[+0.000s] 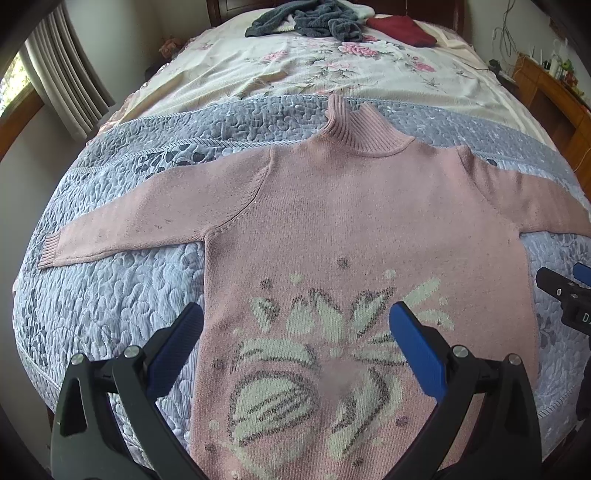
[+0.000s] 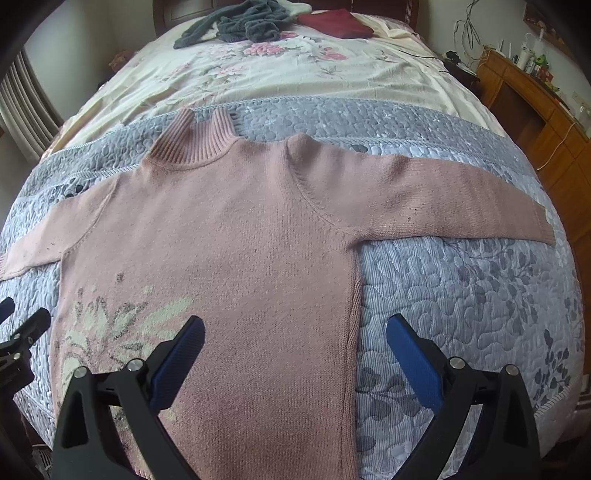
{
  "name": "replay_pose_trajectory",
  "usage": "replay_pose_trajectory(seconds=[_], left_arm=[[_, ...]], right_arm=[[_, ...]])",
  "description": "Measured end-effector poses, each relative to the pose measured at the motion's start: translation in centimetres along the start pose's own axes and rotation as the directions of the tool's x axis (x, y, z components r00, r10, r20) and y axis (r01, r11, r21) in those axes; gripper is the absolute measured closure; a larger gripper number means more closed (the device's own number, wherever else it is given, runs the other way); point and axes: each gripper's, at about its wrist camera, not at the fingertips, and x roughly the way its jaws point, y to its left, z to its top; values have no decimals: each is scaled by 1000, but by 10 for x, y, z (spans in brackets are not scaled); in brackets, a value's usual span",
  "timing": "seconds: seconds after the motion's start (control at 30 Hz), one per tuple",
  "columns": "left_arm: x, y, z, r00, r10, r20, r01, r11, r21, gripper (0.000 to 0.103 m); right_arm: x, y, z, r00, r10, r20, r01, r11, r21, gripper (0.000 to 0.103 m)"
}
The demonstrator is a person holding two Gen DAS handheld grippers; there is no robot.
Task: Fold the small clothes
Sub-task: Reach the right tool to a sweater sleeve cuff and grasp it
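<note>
A pink turtleneck sweater [image 1: 351,221] [image 2: 236,236] lies flat, front up, on the bed, sleeves spread to both sides and collar pointing away. A pale flower pattern [image 1: 314,354] covers its lower front. My left gripper [image 1: 295,317] hovers open over the sweater's lower left part, one finger over the quilt, the other over the pattern. My right gripper [image 2: 295,328] hovers open over the sweater's right side seam, its left finger over the knit and its right finger over the quilt. Neither holds anything. Each gripper shows at the edge of the other's view.
A grey-blue quilted cover [image 1: 110,295] [image 2: 461,295] lies under the sweater, with a floral cream sheet [image 1: 295,66] beyond. A dark grey garment [image 1: 310,20] and a dark red one [image 1: 402,27] lie near the headboard. A wooden cabinet [image 2: 535,110] stands to the right, curtains [image 1: 66,74] to the left.
</note>
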Motion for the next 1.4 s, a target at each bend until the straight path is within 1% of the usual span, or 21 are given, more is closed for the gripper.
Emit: replay_pose_trajectory(seconds=[0.2, 0.27, 0.33, 0.4, 0.5, 0.57, 0.7, 0.77, 0.8, 0.83, 0.9, 1.03, 1.13, 1.23, 1.3, 1.33, 1.37, 1.4], left_arm=[[2, -7, 5, 1000, 5, 7, -5, 1000, 4, 3], [3, -13, 10, 1000, 5, 12, -5, 1000, 10, 3], [7, -20, 17, 1000, -2, 13, 2, 1000, 10, 3], [11, -29, 28, 1000, -15, 14, 15, 1000, 5, 3], [17, -49, 46, 999, -22, 39, 22, 1000, 13, 3], [21, -65, 59, 998, -40, 50, 39, 999, 18, 3], [30, -97, 79, 995, -77, 64, 77, 997, 16, 3], [33, -111, 87, 994, -91, 66, 90, 996, 19, 3], [35, -118, 90, 993, -97, 69, 96, 995, 21, 3], [36, -125, 93, 993, -100, 70, 99, 995, 24, 3], [40, -136, 97, 992, -104, 71, 103, 994, 27, 3], [48, -152, 103, 992, -107, 63, 105, 994, 31, 3], [52, -159, 104, 993, -104, 58, 101, 994, 44, 3], [55, -163, 104, 993, -102, 51, 99, 993, 57, 3], [57, -165, 103, 994, -97, 48, 94, 993, 64, 3], [58, -165, 103, 994, -97, 47, 94, 993, 65, 3], [58, -164, 102, 994, -97, 45, 94, 993, 65, 3], [59, -164, 102, 994, -97, 43, 94, 994, 64, 3]], right_arm=[[0, -12, 4, 1000, 3, 8, -3, 1000, 17, 4], [0, -27, 8, 1000, 5, 15, -5, 999, 41, 4], [2, -50, 15, 1000, 0, 14, -1, 998, 68, 4], [7, -90, 25, 1000, -20, 7, 19, 993, 116, 4], [18, -164, 42, 996, -86, -13, 87, 977, 195, 4], [30, -223, 53, 992, -123, -39, 129, 957, 261, 4], [57, -326, 67, 983, -145, -109, 176, 901, 395, 4], [69, -368, 71, 978, -149, -148, 200, 874, 442, 5], [75, -392, 73, 976, -146, -161, 207, 854, 478, 5], [81, -407, 75, 975, -134, -175, 206, 841, 501, 5], [92, -437, 75, 969, -136, -207, 229, 811, 538, 5], [113, -470, 74, 962, -111, -249, 240, 777, 582, 8], [124, -479, 74, 966, -56, -251, 201, 776, 598, 15], [130, -484, 76, 975, -16, -223, 153, 772, 617, 29], [131, -486, 78, 981, 19, -191, 108, 767, 633, 54], [131, -486, 81, 984, 29, -178, 93, 765, 637, 63], [131, -486, 82, 987, 58, -152, 54, 762, 645, 84], [134, -487, 88, 987, 90, -131, 19, 753, 657, 91]])
